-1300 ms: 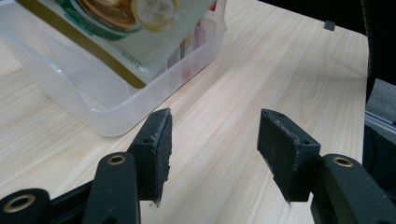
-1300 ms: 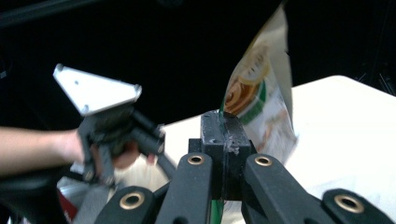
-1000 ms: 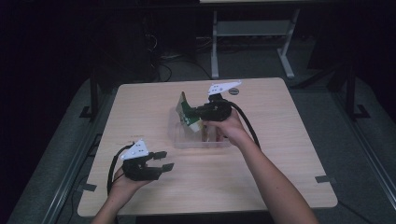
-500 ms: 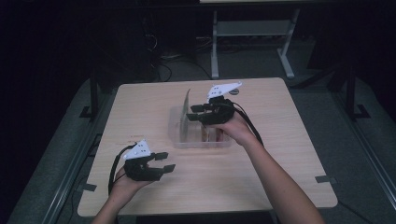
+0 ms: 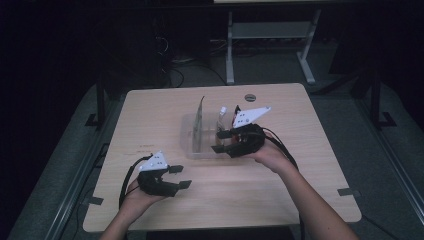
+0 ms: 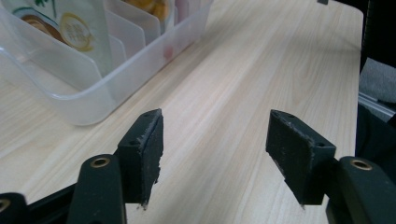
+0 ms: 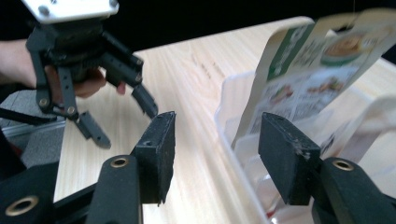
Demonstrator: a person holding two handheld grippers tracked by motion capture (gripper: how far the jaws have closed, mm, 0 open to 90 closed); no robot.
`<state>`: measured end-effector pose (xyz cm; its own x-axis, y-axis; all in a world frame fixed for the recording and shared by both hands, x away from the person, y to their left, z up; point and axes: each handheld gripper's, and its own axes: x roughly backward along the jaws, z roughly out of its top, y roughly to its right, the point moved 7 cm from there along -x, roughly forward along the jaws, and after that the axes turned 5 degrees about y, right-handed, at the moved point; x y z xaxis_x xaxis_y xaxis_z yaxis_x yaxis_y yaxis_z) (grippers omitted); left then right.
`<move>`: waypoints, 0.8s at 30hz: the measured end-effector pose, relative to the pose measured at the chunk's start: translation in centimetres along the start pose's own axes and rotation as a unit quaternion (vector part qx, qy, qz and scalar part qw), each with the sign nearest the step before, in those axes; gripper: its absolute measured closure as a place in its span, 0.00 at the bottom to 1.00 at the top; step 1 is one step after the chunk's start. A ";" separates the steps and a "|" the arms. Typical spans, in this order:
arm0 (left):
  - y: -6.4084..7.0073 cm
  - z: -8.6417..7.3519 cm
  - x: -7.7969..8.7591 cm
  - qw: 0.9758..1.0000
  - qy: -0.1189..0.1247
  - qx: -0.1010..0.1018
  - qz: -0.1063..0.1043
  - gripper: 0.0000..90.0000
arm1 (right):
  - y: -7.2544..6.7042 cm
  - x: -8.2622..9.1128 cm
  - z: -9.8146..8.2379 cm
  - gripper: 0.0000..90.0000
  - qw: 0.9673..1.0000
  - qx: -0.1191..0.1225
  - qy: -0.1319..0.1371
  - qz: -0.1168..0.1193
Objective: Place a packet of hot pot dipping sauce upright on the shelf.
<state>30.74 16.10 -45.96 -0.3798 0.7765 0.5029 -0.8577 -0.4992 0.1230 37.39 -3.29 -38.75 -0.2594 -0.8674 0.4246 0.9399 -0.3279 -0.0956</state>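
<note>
A clear plastic bin (image 5: 190,150) with dividers sits mid-table. A green and white snack packet (image 5: 200,117) stands upright in one of its slots. My right gripper (image 5: 220,141) hovers at the bin's near right side; its jaws have just been opening and hold nothing. In the right gripper view the packet (image 7: 322,79) rises behind the right jaw, apart from the pads (image 7: 161,149). My left gripper (image 5: 181,176) rests near the front left of the table, its jaws also just opening, with only bare wood between them (image 6: 215,158). In its view the bin (image 6: 79,93) lies ahead left.
Other small packets (image 5: 222,117) fill the bin's right slots. A dark round disc (image 5: 249,97) lies on the table behind the bin. A white metal frame (image 5: 270,30) stands on the dark floor beyond the far edge. The left gripper (image 7: 123,123) appears across the table in the right gripper view.
My right gripper let go of the packet, which now stands upright in the bin, and the hand drew back toward the right. The left hand stayed put, jaws slightly wider.
</note>
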 end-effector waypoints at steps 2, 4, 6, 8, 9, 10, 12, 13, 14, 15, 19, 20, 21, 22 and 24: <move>0.1 0.0 -0.2 1.000 -0.003 -0.002 -0.003 0.38 | -0.2 0.2 -0.6 0.50 1.000 -0.001 -0.002 0.000; 0.2 -0.1 -0.3 1.000 -0.006 -0.002 -0.006 0.36 | -0.4 0.5 -1.2 0.50 1.000 -0.004 -0.003 0.001; 0.3 -0.1 -0.4 1.000 -0.012 -0.003 -0.009 0.35 | -0.5 0.7 -1.7 0.49 1.000 -0.005 -0.005 -0.001; 0.4 -0.2 -0.6 1.000 -0.015 -0.005 -0.012 0.34 | -0.6 1.0 -2.3 0.48 1.000 -0.007 -0.009 0.000; 0.5 -0.3 -0.6 1.000 -0.018 -0.005 -0.015 0.33 | -0.7 1.1 -2.5 0.48 1.000 -0.008 -0.010 -0.002; 0.5 -0.3 -0.7 1.000 -0.022 -0.007 -0.017 0.32 | -0.7 1.2 -2.9 0.47 1.000 -0.010 -0.012 -0.002; 0.6 -0.4 -0.8 0.999 -0.029 -0.011 -0.019 0.31 | -0.8 1.5 -3.5 0.46 1.000 -0.012 -0.020 -0.004; 0.7 -0.5 -0.9 0.999 -0.032 -0.012 -0.020 0.30 | -0.8 1.6 -3.8 0.46 1.000 -0.012 -0.024 -0.006; 0.8 -0.6 -0.9 0.999 -0.037 -0.013 -0.022 0.28 | -0.8 1.7 -4.1 0.45 1.000 -0.013 -0.026 -0.008; 0.8 -0.7 -1.0 0.999 -0.041 -0.016 -0.023 0.27 | -0.8 1.8 -4.4 0.45 0.999 -0.014 -0.029 -0.008; 1.0 -0.9 -1.2 0.998 -0.052 -0.023 -0.025 0.24 | -0.9 2.2 -5.5 0.42 0.999 -0.016 -0.042 -0.012; 1.1 -1.0 -1.2 0.998 -0.056 -0.024 -0.024 0.23 | -0.9 2.3 -5.8 0.42 0.999 -0.021 -0.044 -0.013; 1.1 -1.0 -1.1 0.998 -0.059 -0.027 -0.024 0.22 | -0.9 2.4 -6.1 0.41 0.999 -0.020 -0.049 -0.015; 1.1 -1.1 -1.1 0.998 -0.060 -0.028 -0.023 0.22 | -0.9 2.5 -6.4 0.41 0.998 -0.020 -0.051 -0.016; 1.2 -1.2 -1.0 0.997 -0.066 -0.032 -0.021 0.20 | -1.0 2.8 -7.0 0.39 0.998 -0.023 -0.057 -0.021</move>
<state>29.69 15.24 -47.36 -0.2968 0.7369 0.6074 -0.8944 -0.4373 0.0935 34.22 -7.99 -43.75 -0.2688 -0.8047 0.5293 0.9165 -0.3827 -0.1164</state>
